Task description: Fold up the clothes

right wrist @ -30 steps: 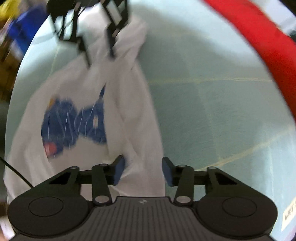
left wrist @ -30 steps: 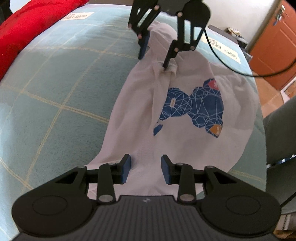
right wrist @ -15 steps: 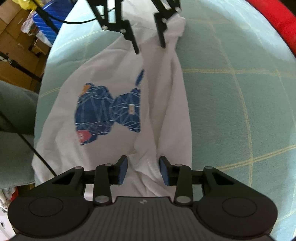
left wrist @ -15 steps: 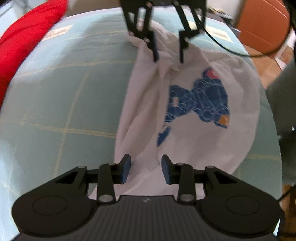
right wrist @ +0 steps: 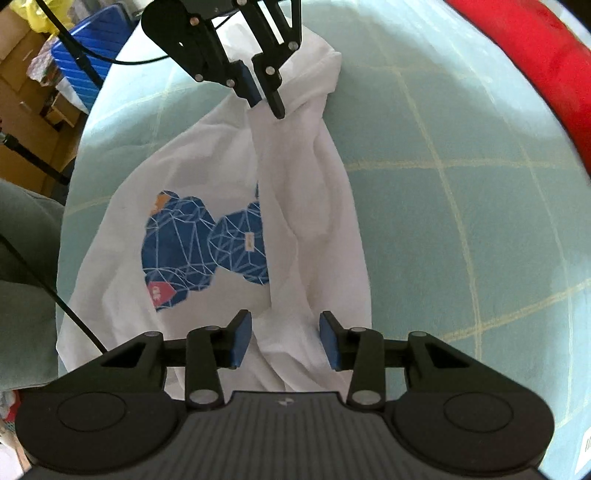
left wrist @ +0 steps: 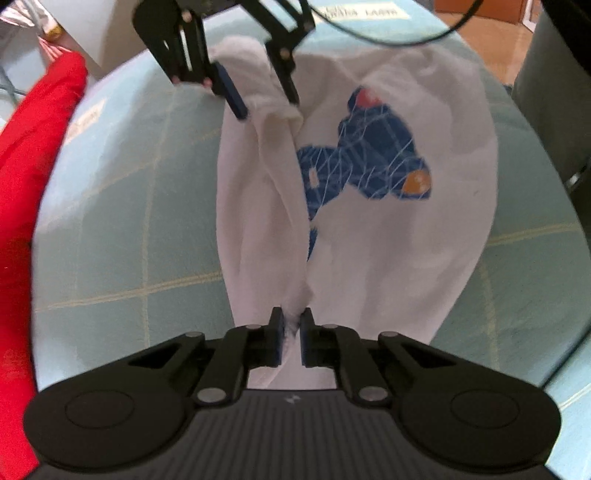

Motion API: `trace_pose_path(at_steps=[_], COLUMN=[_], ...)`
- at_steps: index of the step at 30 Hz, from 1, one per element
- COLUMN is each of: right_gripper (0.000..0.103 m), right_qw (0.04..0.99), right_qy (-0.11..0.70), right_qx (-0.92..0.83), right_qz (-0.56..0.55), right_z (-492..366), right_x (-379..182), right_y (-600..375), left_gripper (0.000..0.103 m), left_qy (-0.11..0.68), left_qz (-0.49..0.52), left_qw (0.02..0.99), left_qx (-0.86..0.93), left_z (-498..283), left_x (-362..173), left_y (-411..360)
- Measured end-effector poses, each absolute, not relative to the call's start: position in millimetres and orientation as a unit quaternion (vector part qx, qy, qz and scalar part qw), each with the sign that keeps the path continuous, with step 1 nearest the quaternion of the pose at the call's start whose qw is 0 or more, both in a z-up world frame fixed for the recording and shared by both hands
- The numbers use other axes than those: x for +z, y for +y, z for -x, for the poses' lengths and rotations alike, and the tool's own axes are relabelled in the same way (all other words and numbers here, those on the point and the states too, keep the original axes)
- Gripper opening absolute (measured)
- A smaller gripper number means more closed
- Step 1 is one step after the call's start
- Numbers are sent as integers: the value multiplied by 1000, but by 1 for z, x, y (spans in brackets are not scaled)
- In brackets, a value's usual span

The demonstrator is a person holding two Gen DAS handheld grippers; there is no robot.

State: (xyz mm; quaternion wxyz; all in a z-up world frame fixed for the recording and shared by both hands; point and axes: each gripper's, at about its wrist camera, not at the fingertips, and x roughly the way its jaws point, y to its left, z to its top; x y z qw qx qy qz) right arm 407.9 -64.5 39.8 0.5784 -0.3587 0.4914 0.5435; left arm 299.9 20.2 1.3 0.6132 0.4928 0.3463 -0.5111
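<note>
**White shirt pinched at one end**

The white T-shirt [right wrist: 207,173] lies on our pale blue checked cover [right wrist: 443,192], with its blue print [right wrist: 207,251] at 9 o'clock from the long fold. Our left gripper [left wrist: 291,334] is pressed together on the shirt edge. Our right gripper [right wrist: 284,339] stands spread over the opposite end, holding nothing. A label [left wrist: 356,13] at 12 o'clock has writing we cannot read. Red cloth [right wrist: 546,51] lies at 2 o'clock.

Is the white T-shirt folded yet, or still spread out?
Partly folded: one long edge of the white T-shirt is doubled over the blue print, while the rest lies flat on the bedsheet.
</note>
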Motion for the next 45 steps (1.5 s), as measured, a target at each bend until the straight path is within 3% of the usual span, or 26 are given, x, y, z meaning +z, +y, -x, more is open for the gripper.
trace_pose_path(at_steps=[13,15,16,17,28,45], right_gripper=[46,32,14,12,11,12], right_qw=[496,503,506,512,655,795], right_qy=[511,502,493,486,443,458], right_qx=[566,560,559,556,458,277], right_qz=[417,425,433,438,407,285], right_z=[-409,-410,-409,-410,-465,-571], right_x=[22,26,29,31,58,15], right_y=[-57,-54,-53,-52,-67,-102], left_gripper=[7,7,7,7,6,7], left_qy=[350,349,347,347,377,411], left_qz=[-462,-465,-464,-459,-360,-282], left_qw=[640,645,650,658,777,823], left_qx=[-504,-496,-491,-486,-352,-273], left_z=[-279,-282,-285,-289,-397,-518], left_x=[3,1,1,3,12,-32], left_y=[19,19,20,21,40,35])
